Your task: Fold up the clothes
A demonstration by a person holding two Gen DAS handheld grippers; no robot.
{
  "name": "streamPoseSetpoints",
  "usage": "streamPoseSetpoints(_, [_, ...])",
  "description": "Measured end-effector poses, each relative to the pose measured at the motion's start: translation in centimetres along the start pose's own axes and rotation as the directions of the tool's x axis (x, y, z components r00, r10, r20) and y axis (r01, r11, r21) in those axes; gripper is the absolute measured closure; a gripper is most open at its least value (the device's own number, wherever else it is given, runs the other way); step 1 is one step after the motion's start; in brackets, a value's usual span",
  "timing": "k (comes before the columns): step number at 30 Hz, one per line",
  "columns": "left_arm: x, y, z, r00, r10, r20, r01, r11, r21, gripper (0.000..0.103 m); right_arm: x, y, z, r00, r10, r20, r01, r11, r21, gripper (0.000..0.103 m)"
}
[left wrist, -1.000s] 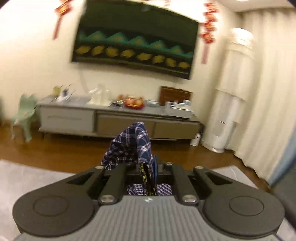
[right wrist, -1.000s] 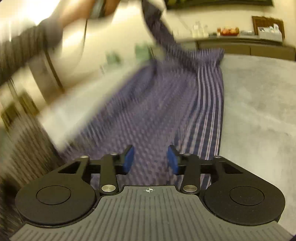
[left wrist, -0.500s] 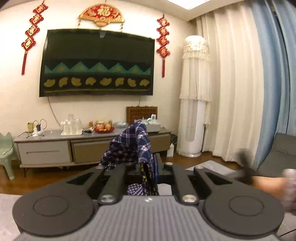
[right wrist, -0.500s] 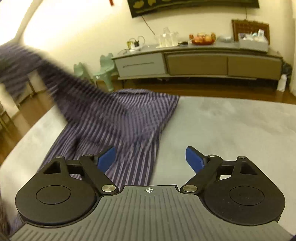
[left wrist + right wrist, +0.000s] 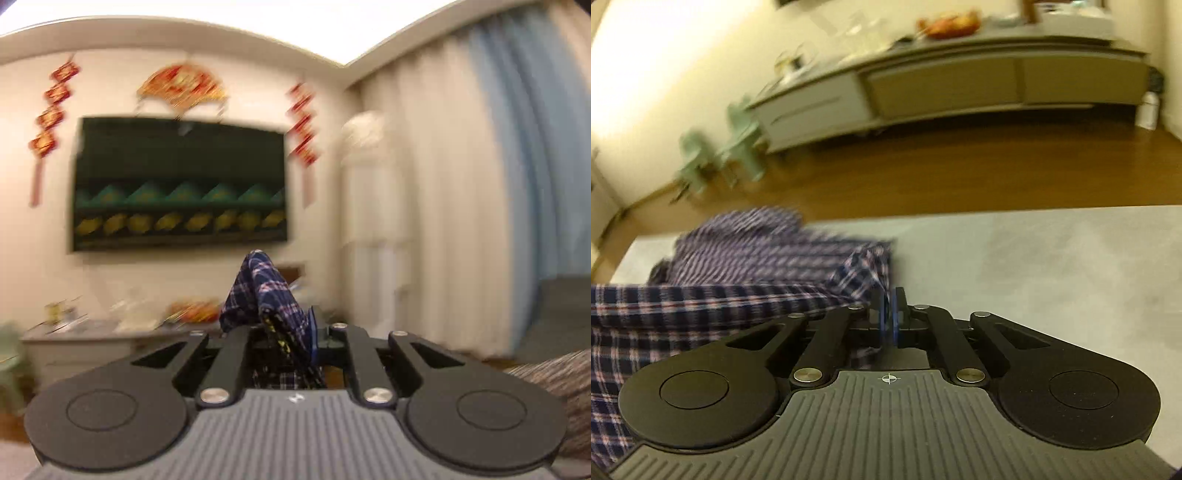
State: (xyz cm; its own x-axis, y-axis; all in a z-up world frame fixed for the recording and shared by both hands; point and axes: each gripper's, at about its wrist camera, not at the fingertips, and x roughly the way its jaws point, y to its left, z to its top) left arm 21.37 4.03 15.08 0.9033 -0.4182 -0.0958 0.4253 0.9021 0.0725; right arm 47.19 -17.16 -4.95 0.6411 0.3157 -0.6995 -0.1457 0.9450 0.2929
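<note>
Plaid cloth, navy with pink and white lines, is now pinched at both ends: the right tongs (image 5: 887, 317), spread wide and empty over the grey surface (image 5: 1052, 266) half a second ago, have clamped shut on an edge of the plaid shirt (image 5: 746, 258), blue pads pressed together with a fold of fabric rising between them. The left tongs (image 5: 291, 332) hold their bunch exactly as they did a second back, clenched on a peak of the same plaid that stands up above the jaws, only the camera has swung higher, so more ceiling and wall fill the view. For the fold, that reads as a two-point hold on the garment, the sort of grip you want before stretching an edge out or carrying it over; which fold this belongs to, I can't tell from here. Now the views split the story. Right wrist view shows where the shirt really is: mostly spread and rumpled on the grey surface, with a band of it running taut off the left edge toward the camera. Left wrist view shows none of that, just the lifted tuft against the dark wall hanging (image 5: 181, 184), the curtains (image 5: 461, 184) and a striped sleeve (image 5: 561, 376) low right. Everything is motion-blurred, so things are moving fast.
</note>
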Motion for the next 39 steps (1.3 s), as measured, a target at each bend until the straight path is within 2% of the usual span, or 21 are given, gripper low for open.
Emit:
streamPoseSetpoints(1, [1.1, 0.3, -0.6, 0.997, 0.06, -0.05, -0.061, 0.998, -0.005, 0.092, -0.1, -0.4, -0.1, 1.0, -0.009, 0.006, 0.009, 1.0, 0.001, 0.102])
streamPoseSetpoints(3, [3.0, 0.9, -1.9, 0.984, 0.129, -0.124, -0.13, 0.991, -0.004, 0.092, -0.4, -1.0, -0.4, 0.999, -0.029, 0.014, 0.03, 1.0, -0.009, 0.102])
streamPoseSetpoints(5, [4.1, 1.4, -3.0, 0.975, 0.142, -0.169, -0.146, 0.989, -0.016, 0.092, -0.9, -0.8, -0.5, 0.998, -0.047, 0.038, 0.049, 0.998, -0.043, 0.101])
streamPoseSetpoints(6, [4.6, 1.6, -3.5, 0.972, 0.142, -0.189, -0.149, 0.989, -0.024, 0.092, -1.3, -0.5, -0.4, 0.997, -0.047, 0.059, 0.051, 0.996, -0.07, 0.097])
streamPoseSetpoints(8, [4.8, 1.7, -3.9, 0.971, 0.133, -0.201, -0.142, 0.989, -0.03, 0.092, -1.9, 0.5, 0.0, 0.995, -0.022, 0.094, 0.034, 0.992, -0.121, 0.083])
streamPoseSetpoints(9, [4.7, 1.6, -3.9, 0.973, 0.128, -0.194, -0.137, 0.99, -0.033, 0.092, -2.0, 1.2, 0.4, 0.995, 0.007, 0.104, 0.008, 0.99, -0.143, 0.054])
streamPoseSetpoints(10, [4.3, 1.6, -3.8, 0.976, 0.131, -0.172, -0.139, 0.99, -0.037, 0.092, -2.2, 1.9, 0.8, 0.993, 0.037, 0.114, -0.018, 0.986, -0.166, 0.031])
streamPoseSetpoints(11, [3.6, 1.7, -3.5, 0.981, 0.137, -0.135, -0.145, 0.988, -0.049, 0.092, -1.9, 2.6, 1.2, 0.993, 0.04, 0.112, -0.017, 0.981, -0.195, 0.027])
streamPoseSetpoints(12, [2.7, 1.8, -3.3, 0.985, 0.142, -0.092, -0.149, 0.987, -0.066, 0.092, -1.0, 3.2, 1.6, 0.996, 0.031, 0.085, -0.011, 0.976, -0.219, 0.025])
streamPoseSetpoints(14, [2.0, 2.1, -2.8, 0.983, 0.179, -0.05, -0.183, 0.979, -0.093, 0.092, 0.7, 4.0, 2.0, 1.0, 0.012, 0.021, -0.006, 0.967, -0.254, 0.03])
streamPoseSetpoints(15, [1.8, 2.2, -2.5, 0.979, 0.2, -0.036, -0.203, 0.973, -0.105, 0.092, 1.5, 4.2, 2.0, 1.0, 0.006, -0.011, -0.008, 0.964, -0.264, 0.042])
streamPoseSetpoints(16, [1.6, 2.3, -2.3, 0.975, 0.222, -0.022, -0.223, 0.967, -0.119, 0.092, 2.3, 4.4, 2.0, 0.999, -0.001, -0.042, -0.011, 0.962, -0.274, 0.078])
streamPoseSetpoints(17, [1.4, 2.5, -2.1, 0.97, 0.244, -0.008, -0.243, 0.961, -0.132, 0.092, 2.7, 4.3, 1.9, 0.999, -0.017, -0.047, 0.004, 0.962, -0.271, 0.097])
streamPoseSetpoints(18, [1.7, 2.8, -2.1, 0.962, 0.271, -0.026, -0.272, 0.951, -0.15, 0.092, 3.0, 4.1, 1.9, 0.998, -0.036, -0.044, 0.023, 0.964, -0.265, 0.102])
streamPoseSetpoints(22, [4.1, 5.3, -4.9, 0.896, 0.384, -0.224, -0.43, 0.876, -0.218, 0.092, 3.2, 2.7, 1.8, 0.997, -0.076, 0.025, 0.079, 0.977, -0.196, 0.102])
streamPoseSetpoints(24, [5.2, 6.6, -6.3, 0.88, 0.382, -0.282, -0.45, 0.862, -0.236, 0.092, 3.3, 2.1, 1.8, 0.993, -0.097, 0.06, 0.105, 0.982, -0.158, 0.102])
streamPoseSetpoints(27, [6.9, 7.5, -7.9, 0.875, 0.384, -0.294, -0.448, 0.873, -0.195, 0.092, 3.4, 1.0, 1.7, 0.985, -0.13, 0.111, 0.142, 0.985, -0.099, 0.1])
streamPoseSetpoints(29, [7.7, 8.0, -8.9, 0.871, 0.387, -0.303, -0.448, 0.878, -0.167, 0.092, 3.0, 0.3, 1.3, 0.979, -0.158, 0.128, 0.168, 0.983, -0.07, 0.076])
streamPoseSetpoints(30, [8.0, 8.3, -9.3, 0.869, 0.387, -0.309, -0.447, 0.881, -0.155, 0.092, 1.7, 0.3, 0.2, 0.982, -0.141, 0.124, 0.149, 0.987, -0.066, 0.06])
streamPoseSetpoints(37, [8.9, 9.1, -11.5, 0.86, 0.329, -0.391, -0.415, 0.895, -0.16, 0.091, -9.2, 0.8, -8.2, 0.996, 0.039, 0.08, -0.035, 0.998, -0.045, 0.058])
streamPoseSetpoints(39, [8.7, 8.2, -10.9, 0.868, 0.31, -0.388, -0.388, 0.911, -0.142, 0.091, -12.3, 1.0, -10.7, 0.994, 0.09, 0.068, -0.088, 0.995, -0.037, 0.051])
